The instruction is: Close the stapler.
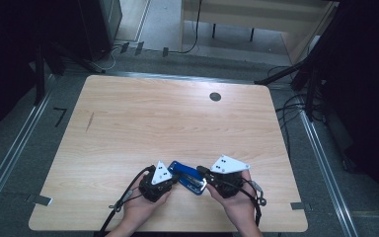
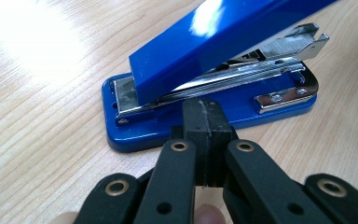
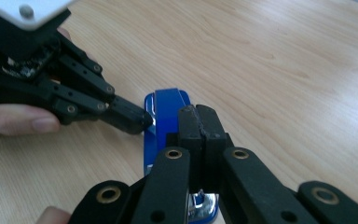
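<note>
High cam overhead, far; both gripper cams close, low, sharing blue stapler.

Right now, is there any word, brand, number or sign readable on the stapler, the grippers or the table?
None: no lettering shows on the blue stapler, the table, the left gripper or the right gripper.

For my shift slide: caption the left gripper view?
Shut left gripper against the blue metal stapler on the wooden table.
</note>
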`<state>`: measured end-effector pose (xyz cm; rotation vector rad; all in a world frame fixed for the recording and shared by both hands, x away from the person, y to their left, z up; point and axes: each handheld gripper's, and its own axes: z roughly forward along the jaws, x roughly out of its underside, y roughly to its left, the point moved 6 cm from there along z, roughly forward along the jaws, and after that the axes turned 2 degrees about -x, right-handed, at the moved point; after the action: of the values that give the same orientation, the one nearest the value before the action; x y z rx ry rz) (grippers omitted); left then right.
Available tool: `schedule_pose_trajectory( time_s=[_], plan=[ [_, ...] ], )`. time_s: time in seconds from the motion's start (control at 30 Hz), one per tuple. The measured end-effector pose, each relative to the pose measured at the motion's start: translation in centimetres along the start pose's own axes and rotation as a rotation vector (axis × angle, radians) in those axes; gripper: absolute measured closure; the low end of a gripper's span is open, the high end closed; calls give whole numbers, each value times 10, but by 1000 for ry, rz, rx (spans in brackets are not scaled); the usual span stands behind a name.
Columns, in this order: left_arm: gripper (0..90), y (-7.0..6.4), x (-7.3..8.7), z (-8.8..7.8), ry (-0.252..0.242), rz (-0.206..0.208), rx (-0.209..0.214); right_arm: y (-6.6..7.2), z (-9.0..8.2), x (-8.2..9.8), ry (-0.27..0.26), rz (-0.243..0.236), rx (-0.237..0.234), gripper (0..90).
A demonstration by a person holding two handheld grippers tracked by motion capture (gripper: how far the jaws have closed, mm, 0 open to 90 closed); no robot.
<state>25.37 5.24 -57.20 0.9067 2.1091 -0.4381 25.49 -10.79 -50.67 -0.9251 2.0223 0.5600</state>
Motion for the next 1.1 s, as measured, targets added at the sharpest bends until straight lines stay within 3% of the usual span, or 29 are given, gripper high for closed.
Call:
schedule_pose_trajectory(
  time_s=[0.63, 0.73, 0.9, 1.1],
  plan=[
    [900, 0, 0, 0, 0, 3, 1, 7, 4, 33, 15, 27, 21, 900],
    [900, 0, 0, 0, -1, 2, 0, 7, 4, 36, -29, 53, 19, 900],
    [900, 0, 0, 0, 0, 3, 0, 10, 5, 40, -28, 11, 50, 900],
    [900, 0, 0, 0, 0, 6, -2, 13, 6, 40, -20, 8, 81, 900]
  ],
)
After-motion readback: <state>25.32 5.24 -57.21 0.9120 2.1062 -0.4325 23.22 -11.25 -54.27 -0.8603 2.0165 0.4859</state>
